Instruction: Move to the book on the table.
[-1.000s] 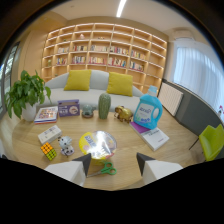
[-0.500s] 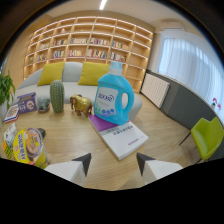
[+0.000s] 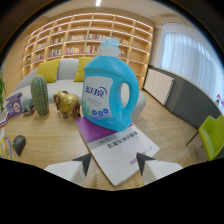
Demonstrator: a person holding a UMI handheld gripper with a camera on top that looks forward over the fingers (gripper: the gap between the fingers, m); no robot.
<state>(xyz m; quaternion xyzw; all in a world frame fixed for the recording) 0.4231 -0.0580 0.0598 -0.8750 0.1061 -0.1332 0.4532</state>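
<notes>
The gripper [image 3: 114,163] stands open and holds nothing, its two dark fingertips [image 3: 84,162] set apart over the near edge of the white book [image 3: 120,150], which lies flat on the wooden table [image 3: 50,137] between and just ahead of them. The approach looks all but done (little is left beyond settling squarely over the cover). Beyond the book lies a purple one [image 3: 90,131], with a blue detergent bottle [image 3: 108,87] on it, then a golden animal figure [image 3: 67,103] and a cactus [image 3: 40,94].
</notes>
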